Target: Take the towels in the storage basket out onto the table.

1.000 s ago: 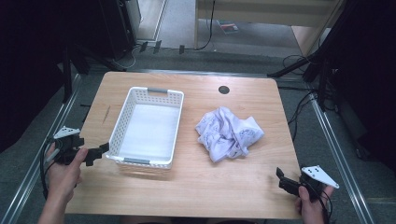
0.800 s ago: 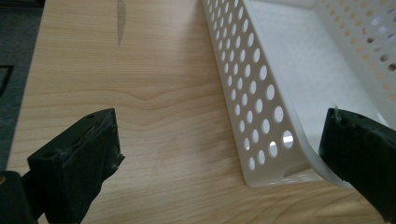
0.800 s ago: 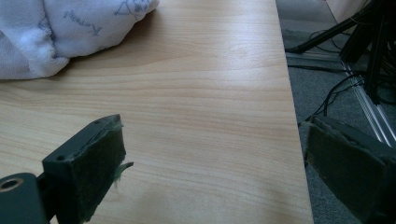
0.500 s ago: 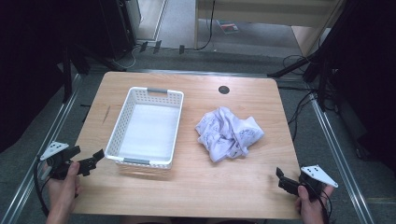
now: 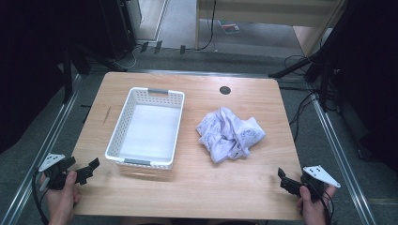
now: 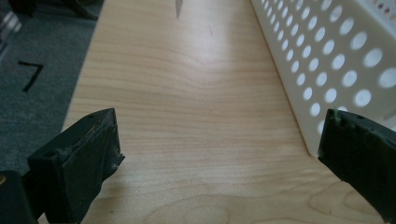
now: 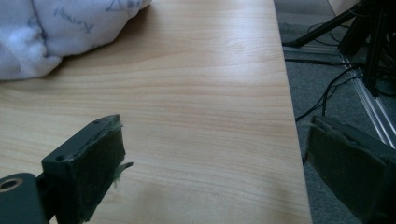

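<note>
Now we hold both claws wide apart, empty. Our crumpled white printed cloth (image 5: 230, 133) lies on the wooden desk (image 5: 206, 187) at eleven o'clock from our nearer right claw (image 5: 284, 180); our left claw (image 5: 87, 169) sits beside the white perforated plastic basket (image 5: 176, 122).

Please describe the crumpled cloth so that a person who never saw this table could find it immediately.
Start from the wooden table, then find the white perforated basket on its left half. To the right of that basket, apart from it, lies the cloth, a crumpled white heap with a faint bluish print. It is the only soft, shapeless thing there; the basket is rigid and rectangular.
</note>
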